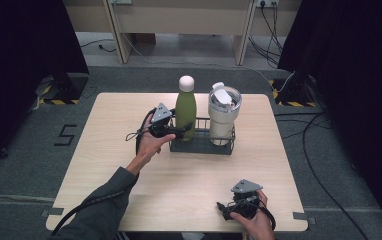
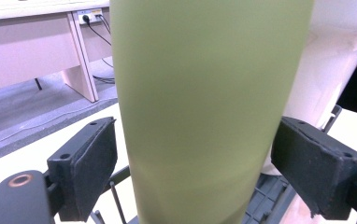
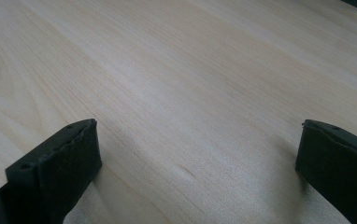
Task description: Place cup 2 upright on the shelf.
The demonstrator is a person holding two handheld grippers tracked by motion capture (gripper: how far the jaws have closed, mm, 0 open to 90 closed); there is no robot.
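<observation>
A green bottle [image 1: 185, 112] with a white cap stands upright in the left end of a dark wire rack [image 1: 202, 145] at the table's far middle. My left gripper [image 1: 186, 129] reaches in from the left and holds the bottle low on its body. In the left gripper view, both pads [image 2: 90, 163] lie against the sides of the green bottle [image 2: 204, 107], so my left gripper [image 2: 197, 161] is shut on it. My right gripper [image 1: 222, 209] rests near the table's front edge. Its jaws stand open over bare wood, and nothing lies between them [image 3: 197, 156].
A white tumbler [image 1: 223, 116] with a clear lid stands in the rack's right end, close beside the bottle. The light wooden table [image 1: 129, 170] is bare in front of the rack. Desk legs and cables lie on the floor beyond.
</observation>
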